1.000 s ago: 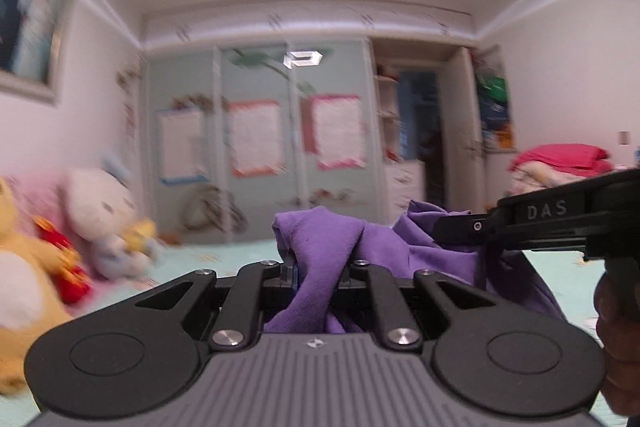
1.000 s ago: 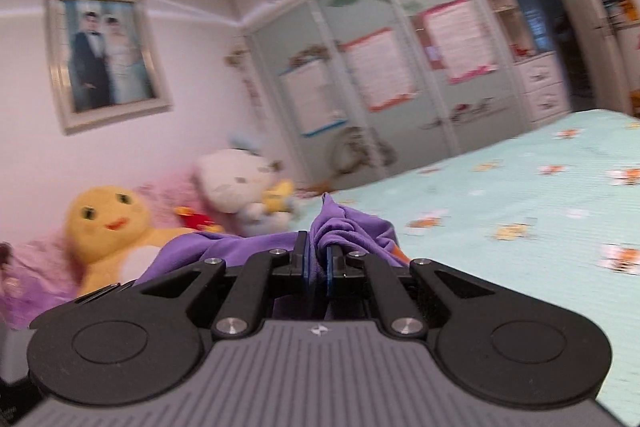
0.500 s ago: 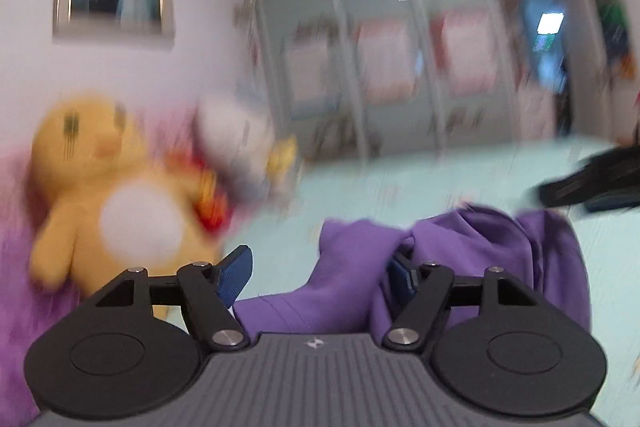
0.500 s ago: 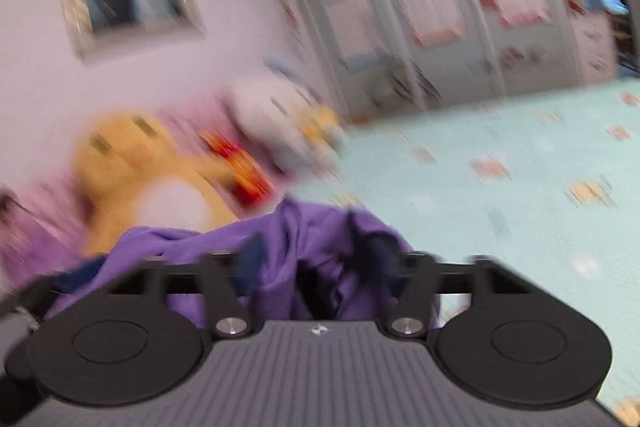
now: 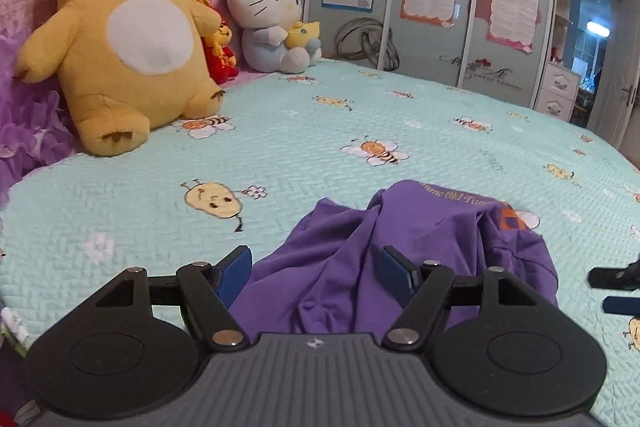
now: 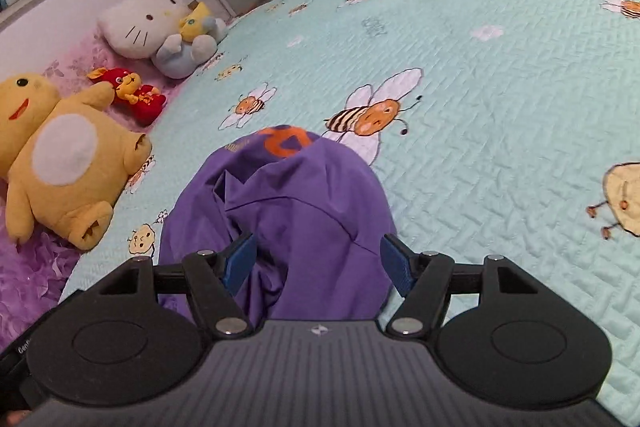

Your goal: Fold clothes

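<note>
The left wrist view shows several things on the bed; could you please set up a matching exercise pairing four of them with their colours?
Things:
1. shirt
2. big plush toy
3. cat plush
4. bedspread

Colours:
A. pale green with bees
B. yellow with a white belly
C. purple with orange print
D. white head, light blue body

Pairs: 1-C, 2-B, 3-D, 4-A
</note>
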The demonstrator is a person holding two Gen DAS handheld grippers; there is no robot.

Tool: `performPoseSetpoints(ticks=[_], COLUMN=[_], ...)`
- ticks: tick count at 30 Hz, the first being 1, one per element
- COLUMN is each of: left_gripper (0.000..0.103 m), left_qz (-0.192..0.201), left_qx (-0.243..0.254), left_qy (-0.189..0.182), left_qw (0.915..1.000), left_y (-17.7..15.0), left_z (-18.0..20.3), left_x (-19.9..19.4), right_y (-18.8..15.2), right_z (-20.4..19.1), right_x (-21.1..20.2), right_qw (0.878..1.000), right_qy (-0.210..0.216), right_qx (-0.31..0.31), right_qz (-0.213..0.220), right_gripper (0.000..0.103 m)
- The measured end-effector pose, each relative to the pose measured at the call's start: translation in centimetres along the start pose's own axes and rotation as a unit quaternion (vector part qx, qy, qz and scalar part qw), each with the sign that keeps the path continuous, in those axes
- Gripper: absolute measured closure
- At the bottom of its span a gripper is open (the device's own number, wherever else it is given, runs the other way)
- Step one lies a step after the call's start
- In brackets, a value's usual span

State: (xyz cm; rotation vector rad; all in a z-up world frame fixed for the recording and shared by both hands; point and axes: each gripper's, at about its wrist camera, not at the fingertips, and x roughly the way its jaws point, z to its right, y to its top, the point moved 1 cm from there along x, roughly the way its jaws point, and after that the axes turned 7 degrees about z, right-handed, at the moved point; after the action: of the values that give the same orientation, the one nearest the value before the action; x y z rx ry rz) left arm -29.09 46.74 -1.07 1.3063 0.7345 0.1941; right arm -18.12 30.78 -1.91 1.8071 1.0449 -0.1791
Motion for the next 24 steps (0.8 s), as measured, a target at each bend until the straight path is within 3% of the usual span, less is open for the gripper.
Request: performPoseSetpoints(ticks=[4, 9, 18, 20, 22, 24], left_gripper=[0.028, 0.028, 0.028, 0.028, 0.028, 0.028], left_qz=[0.000, -0.014, -0.036, -0.039, -0.037, -0.032], left_qx=[-0.004, 0.003, 0.022, 0.023, 0.022, 0.021], left_qy=[-0.015, -0.028, -0.045, -0.046, -0.046, -0.043], left_qw=[0.9999, 0.9995, 0.9981, 0.9979, 0.9980, 0.9983], left_y=[-0.9, -2.0, -2.2, -2.1, -2.0, -1.8], left_z=[0.4, 1.1, 1.7, 1.4, 1.0, 0.5], left_x=[1.9, 4.6, 6.1, 5.5, 4.7, 3.6], right_y=[-0.3, -2.3, -3.0, -3.3, -3.4, -3.3], right_z=[-0.6, 1.7, 2.1, 1.4, 0.8, 0.5], right_x=[3.1, 7.9, 9.4, 9.3, 9.2, 9.0], right_qw=[1.000, 0.999, 0.996, 0.996, 0.996, 0.996], right_qy=[-0.009, -0.034, -0.060, -0.062, -0.063, -0.061], right_qx=[-0.018, 0.009, 0.046, 0.039, 0.033, 0.037], right_qz=[-0.006, -0.040, -0.049, -0.044, -0.045, -0.046], right_gripper=[0.028, 0.028, 0.025, 0.033, 0.064, 0.074])
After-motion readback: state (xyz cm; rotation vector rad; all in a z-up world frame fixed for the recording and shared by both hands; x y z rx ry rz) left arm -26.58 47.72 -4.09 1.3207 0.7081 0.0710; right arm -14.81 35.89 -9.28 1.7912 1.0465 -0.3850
